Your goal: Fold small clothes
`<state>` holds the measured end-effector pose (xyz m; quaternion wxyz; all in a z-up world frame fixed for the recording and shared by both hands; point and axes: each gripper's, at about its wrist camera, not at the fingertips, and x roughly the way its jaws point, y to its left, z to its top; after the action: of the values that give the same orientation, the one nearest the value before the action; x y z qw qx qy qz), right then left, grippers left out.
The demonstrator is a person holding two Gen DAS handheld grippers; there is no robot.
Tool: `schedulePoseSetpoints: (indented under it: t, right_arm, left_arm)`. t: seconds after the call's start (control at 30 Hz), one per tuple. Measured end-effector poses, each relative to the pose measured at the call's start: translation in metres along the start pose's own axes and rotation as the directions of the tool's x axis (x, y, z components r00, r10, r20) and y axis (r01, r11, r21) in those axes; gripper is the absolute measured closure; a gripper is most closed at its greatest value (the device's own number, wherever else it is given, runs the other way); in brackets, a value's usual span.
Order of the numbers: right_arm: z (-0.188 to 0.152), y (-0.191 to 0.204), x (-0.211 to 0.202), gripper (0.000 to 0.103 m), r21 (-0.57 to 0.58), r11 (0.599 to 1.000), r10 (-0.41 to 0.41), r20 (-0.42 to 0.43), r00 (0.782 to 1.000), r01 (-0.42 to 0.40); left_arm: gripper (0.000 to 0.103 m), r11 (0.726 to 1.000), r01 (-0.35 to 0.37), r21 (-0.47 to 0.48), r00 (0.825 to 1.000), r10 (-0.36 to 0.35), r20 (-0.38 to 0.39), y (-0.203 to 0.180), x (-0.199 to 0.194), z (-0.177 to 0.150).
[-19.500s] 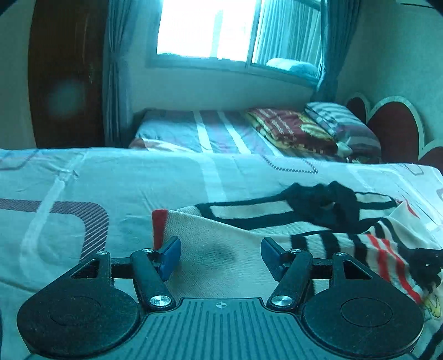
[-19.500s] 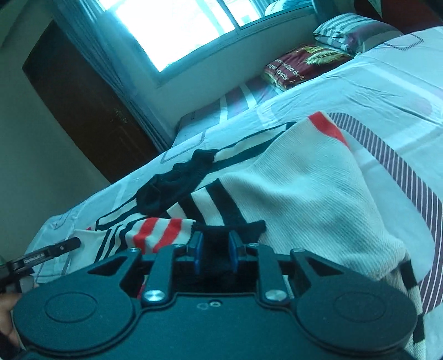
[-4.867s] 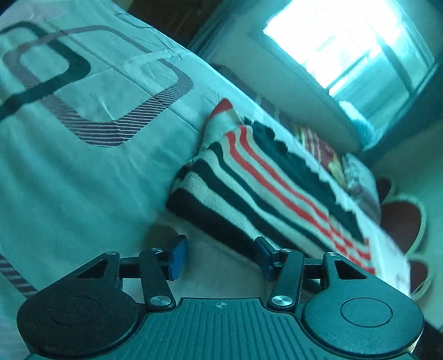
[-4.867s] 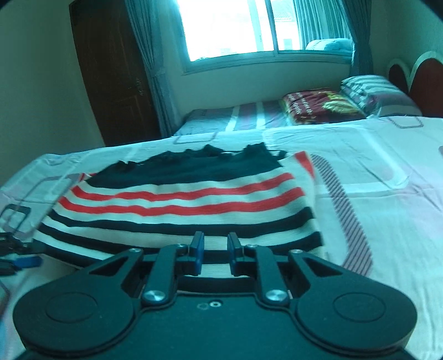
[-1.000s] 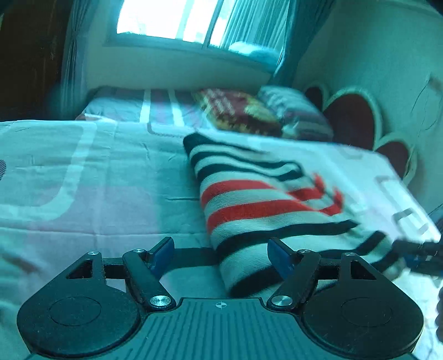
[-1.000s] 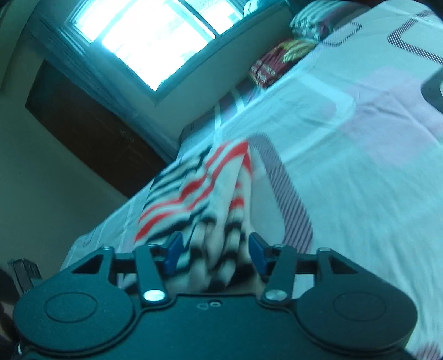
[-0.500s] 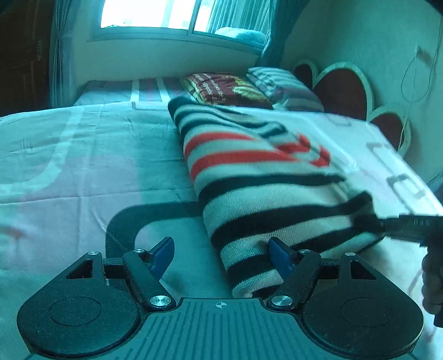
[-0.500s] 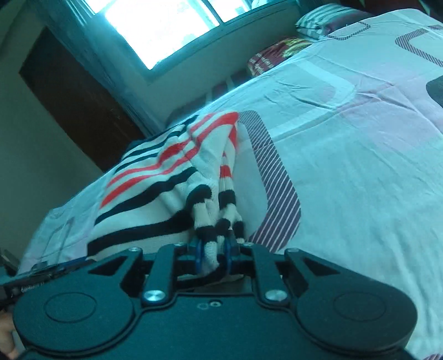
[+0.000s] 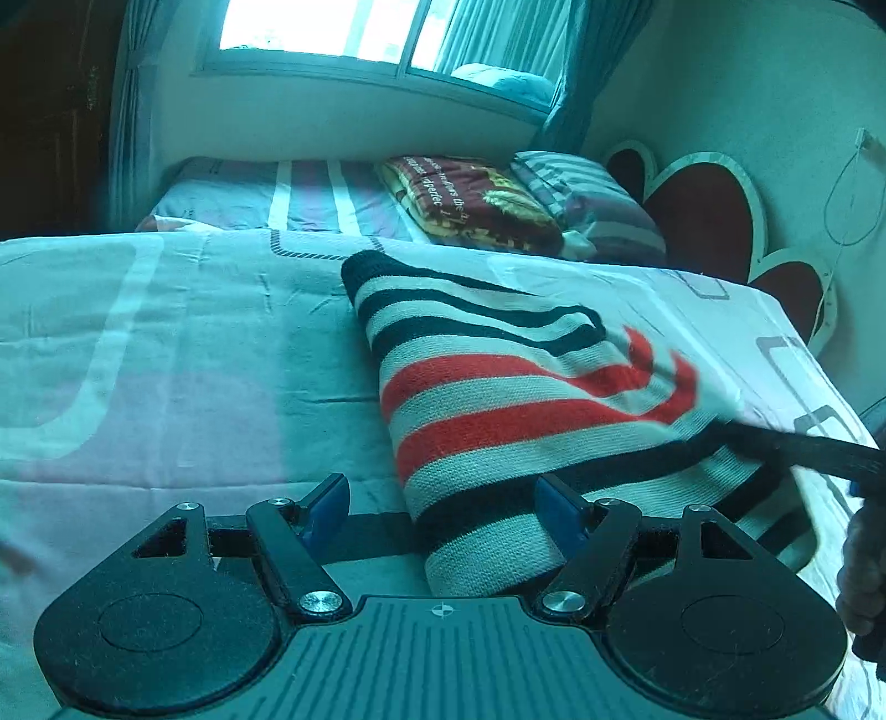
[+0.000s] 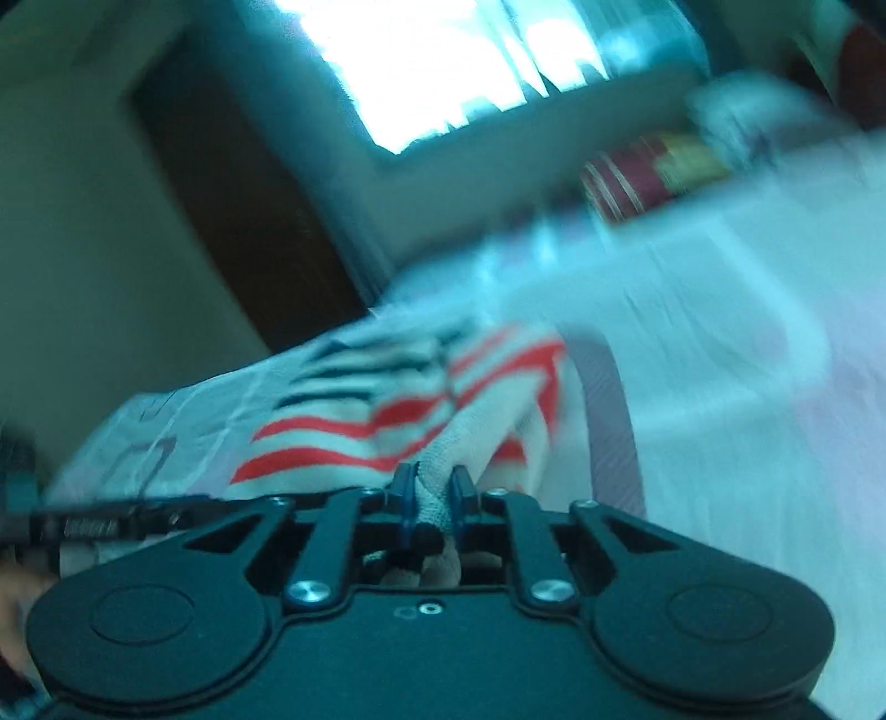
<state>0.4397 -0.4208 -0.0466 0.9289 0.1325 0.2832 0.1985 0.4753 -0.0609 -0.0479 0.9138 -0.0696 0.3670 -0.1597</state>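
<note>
A folded knit sweater [image 9: 526, 399] with cream, black and red stripes lies on the bed sheet [image 9: 183, 360]. My left gripper [image 9: 443, 498] is open, its jaws straddling the sweater's near left corner without closing on it. My right gripper [image 10: 433, 493] is shut on the sweater's right edge [image 10: 437, 465] and lifts that fold off the bed; this view is blurred by motion. The right gripper's finger also shows at the right of the left wrist view [image 9: 803, 448], against the sweater's far right edge.
A second bed with a dark red folded blanket [image 9: 470, 199] and a striped pillow [image 9: 587, 205] stands behind, under a bright window [image 9: 354, 33]. A heart-shaped headboard [image 9: 714, 216] is at the right. A dark door [image 10: 232, 210] is at the left.
My right gripper has raised the gripped sweater edge and is swinging fast, blurring its view. My left gripper has stayed open at the near corner, with the sweater slightly nearer.
</note>
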Motion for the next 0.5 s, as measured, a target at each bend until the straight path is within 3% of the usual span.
schedulePoseSetpoints:
  t: [0.03,0.1,0.2,0.3,0.5]
  right_arm:
    - [-0.002,-0.002,-0.002,0.091,-0.039,0.999,-0.008,0.025,1.000,0.009]
    - [-0.009,-0.020,0.008,0.091,-0.017,0.998,-0.057,-0.020,0.998,0.057]
    - [-0.008,-0.027,0.012,0.086,0.015,0.999,-0.042,-0.046,0.998,0.043]
    - [0.007,-0.020,-0.006,0.078,0.013,0.998,-0.069,0.060,0.996,0.068]
    - [0.030,-0.022,0.037,0.078,-0.013,0.997,-0.080,-0.007,0.997,0.080]
  left_arm:
    - [0.029,1.000,-0.004,0.005,1.000,0.004,0.002,0.000,0.001,-0.001]
    - [0.029,1.000,-0.002,0.010,1.000,0.002,-0.001,0.002,0.004,-0.004]
    - [0.029,1.000,0.006,-0.007,1.000,-0.006,0.005,0.006,0.003,0.002]
    - [0.029,0.999,0.034,-0.022,0.998,-0.032,0.061,0.012,-0.003,0.014]
    - [0.029,0.998,0.029,-0.054,0.999,-0.030,-0.021,0.020,0.038,0.035]
